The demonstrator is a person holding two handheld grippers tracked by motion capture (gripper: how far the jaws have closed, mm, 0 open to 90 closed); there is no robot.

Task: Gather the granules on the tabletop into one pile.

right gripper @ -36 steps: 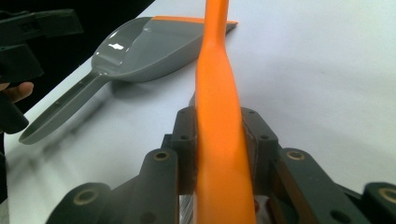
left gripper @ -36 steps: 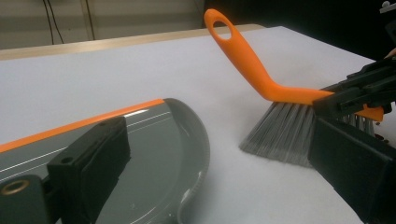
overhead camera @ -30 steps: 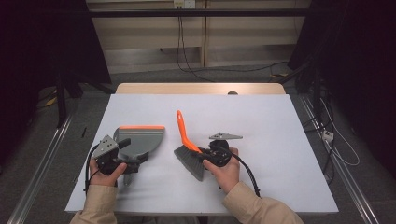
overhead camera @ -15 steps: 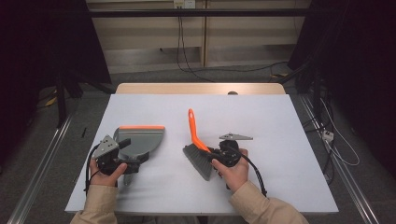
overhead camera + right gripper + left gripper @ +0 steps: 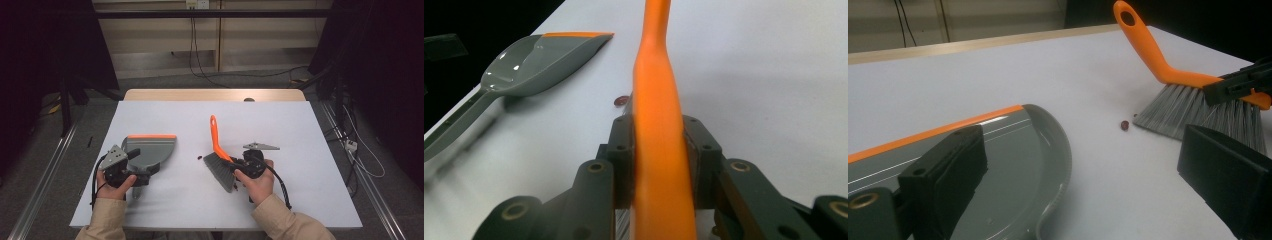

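A grey dustpan with an orange lip lies at the left of the white table. My left gripper rests over its rear. In the left gripper view the jaws of my left gripper stand wide apart, open, with the dustpan under the left jaw. My right gripper is shut on the orange handle of a brush, whose grey bristles rest on the table. The handle runs up between the pads. A small dark red crumb lies just left of the bristles.
A wooden strip borders the table's far side. Cables trail over the floor behind it. Metal rails run along both sides of the table. White tabletop lies bare to the right of my right hand.
My right gripper has carried the brush to the right, away from the dustpan. The crumb now lies uncovered between them. The left hand and the dustpan have stayed put.
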